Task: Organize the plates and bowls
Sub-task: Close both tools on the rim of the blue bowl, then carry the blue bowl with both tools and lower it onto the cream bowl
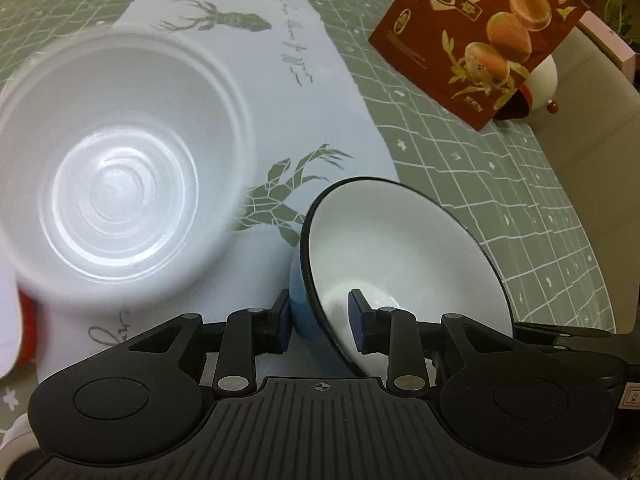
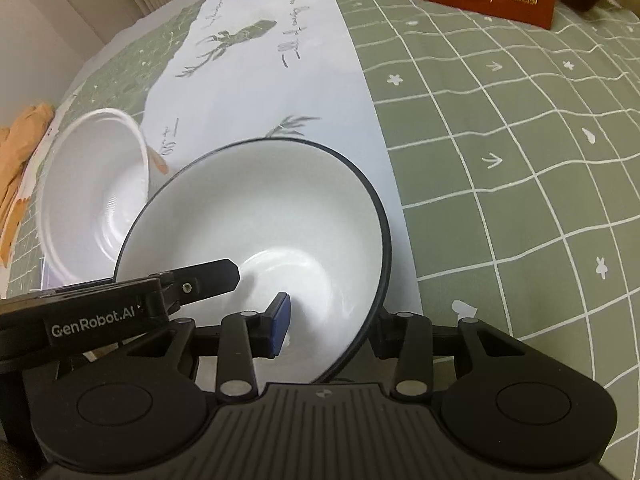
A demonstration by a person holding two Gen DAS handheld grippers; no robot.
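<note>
A blue bowl (image 1: 400, 256) with a white inside and dark rim is held tilted above the table. My left gripper (image 1: 320, 320) straddles its rim, one pad outside and one inside, shut on it. My right gripper (image 2: 328, 320) also grips the same bowl (image 2: 264, 224) across its rim on the other side. The left gripper's finger (image 2: 200, 276) shows inside the bowl in the right wrist view. A white plastic bowl (image 1: 116, 168) sits on the table to the left, also seen in the right wrist view (image 2: 92, 196).
A green grid tablecloth (image 2: 500, 160) with a white deer-print runner (image 1: 280, 92) covers the table. A brown quail-egg bag (image 1: 484, 36) stands at the far right. Orange paper (image 2: 20, 168) lies at the left edge.
</note>
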